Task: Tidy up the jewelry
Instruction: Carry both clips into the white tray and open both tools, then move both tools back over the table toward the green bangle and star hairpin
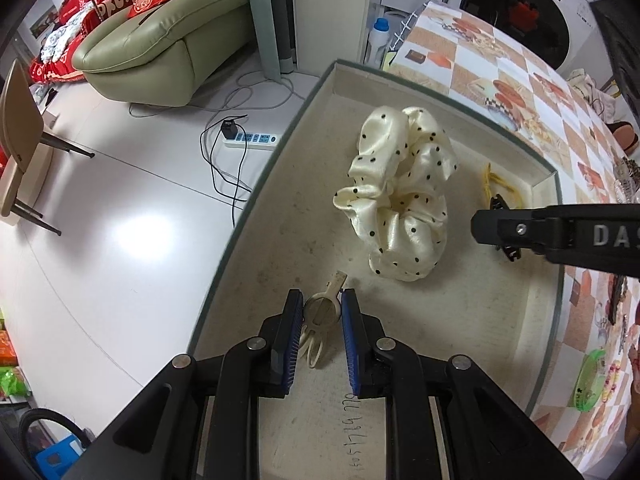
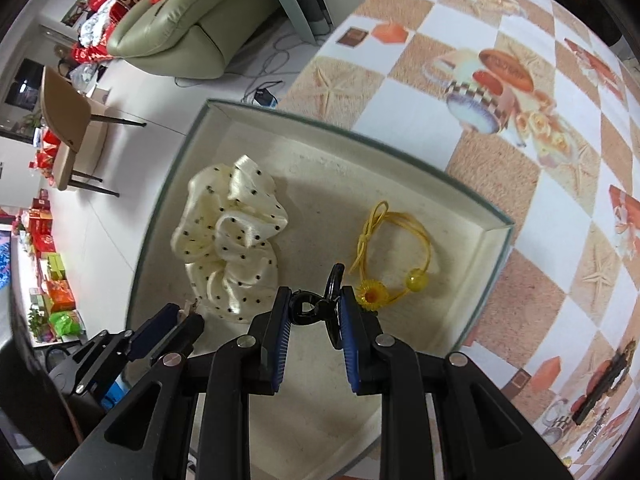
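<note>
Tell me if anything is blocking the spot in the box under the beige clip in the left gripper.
Nothing visible does. The left gripper holds the beige hair clip over bare floor of the box. The polka-dot scrunchie lies further in, apart from the clip. The right gripper, holding a black claw clip, is off to the side.

The scrunchie (image 1: 394, 200) is glossy cream with small black dots. The hair tie (image 2: 390, 256) is yellow — flower and bead included. One claw clip (image 1: 320, 320) is pale beige, the other claw clip (image 2: 316, 308) black. The tray (image 1: 256, 200) is off-white inside with a grey-green rim. The surface (image 2: 500, 168) wears an orange-tan and white check — printed with starfish and cups.
</note>
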{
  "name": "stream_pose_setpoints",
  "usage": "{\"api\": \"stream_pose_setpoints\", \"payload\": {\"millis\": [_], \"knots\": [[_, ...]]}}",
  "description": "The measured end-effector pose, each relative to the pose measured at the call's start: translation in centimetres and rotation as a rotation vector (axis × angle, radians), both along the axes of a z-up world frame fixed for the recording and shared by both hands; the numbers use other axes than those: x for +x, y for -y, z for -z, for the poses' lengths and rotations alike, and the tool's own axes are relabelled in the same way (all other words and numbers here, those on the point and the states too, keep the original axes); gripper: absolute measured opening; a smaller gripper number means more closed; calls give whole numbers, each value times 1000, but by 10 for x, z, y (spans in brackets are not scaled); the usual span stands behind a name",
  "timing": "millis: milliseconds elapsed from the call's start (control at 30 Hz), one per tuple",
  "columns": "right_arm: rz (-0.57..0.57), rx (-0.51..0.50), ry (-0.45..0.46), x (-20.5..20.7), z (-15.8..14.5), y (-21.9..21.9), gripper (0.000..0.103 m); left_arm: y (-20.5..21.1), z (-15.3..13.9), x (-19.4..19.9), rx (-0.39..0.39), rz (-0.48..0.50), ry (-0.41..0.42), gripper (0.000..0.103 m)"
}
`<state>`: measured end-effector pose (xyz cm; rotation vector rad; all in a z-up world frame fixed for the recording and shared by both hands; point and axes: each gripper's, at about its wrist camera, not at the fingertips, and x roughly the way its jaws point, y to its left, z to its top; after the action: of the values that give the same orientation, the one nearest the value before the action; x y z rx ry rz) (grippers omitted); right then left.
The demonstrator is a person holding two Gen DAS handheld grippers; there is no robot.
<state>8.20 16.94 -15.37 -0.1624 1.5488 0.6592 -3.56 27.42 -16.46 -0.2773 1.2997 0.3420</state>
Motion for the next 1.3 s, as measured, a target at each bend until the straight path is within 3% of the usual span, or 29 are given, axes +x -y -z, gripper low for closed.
{"api": "stream_pose_setpoints", "payload": {"millis": [267, 333, 400, 567, 600, 633, 667, 700, 833, 1000, 1133, 1233, 1300], "knots": [[0, -19, -6, -1, 13, 0, 28, 8, 4, -1, 40, 33, -16, 24], [1, -9, -16, 0, 11, 1, 36, 9, 3, 0, 43, 32, -20, 24], [14, -2, -24, 1, 10, 5, 53, 10, 2, 1, 41, 30, -27, 24], [44, 45, -28, 1, -3, 17, 56, 15, 0, 3, 50, 50, -39, 24], [55, 58, -25, 1, -9, 22, 59, 16, -1, 3, 50, 54, -40, 30], [64, 67, -23, 1, -12, 26, 60, 18, -2, 3, 49, 57, -40, 46], [75, 80, -22, 1, -17, 31, 62, 19, -4, 2, 50, 53, -35, 89], [85, 89, -22, 1, -20, 35, 63, 20, -8, 0, 60, 46, -16, 103], [122, 118, -21, 1, -33, 55, 66, 31, -16, 0, 83, 84, -8, 103], [169, 137, -19, -7, -44, 85, 81, 40, -24, 0, 92, 102, -22, 103], [249, 148, -27, -13, -49, 120, 81, 52, -34, 1, 85, 127, -28, 103], [321, 137, -24, -19, -52, 151, 93, 67, -43, 2, 85, 173, -26, 103], [371, 122, -10, -25, -53, 177, 93, 81, -50, 5, 88, 216, -20, 103]]}}
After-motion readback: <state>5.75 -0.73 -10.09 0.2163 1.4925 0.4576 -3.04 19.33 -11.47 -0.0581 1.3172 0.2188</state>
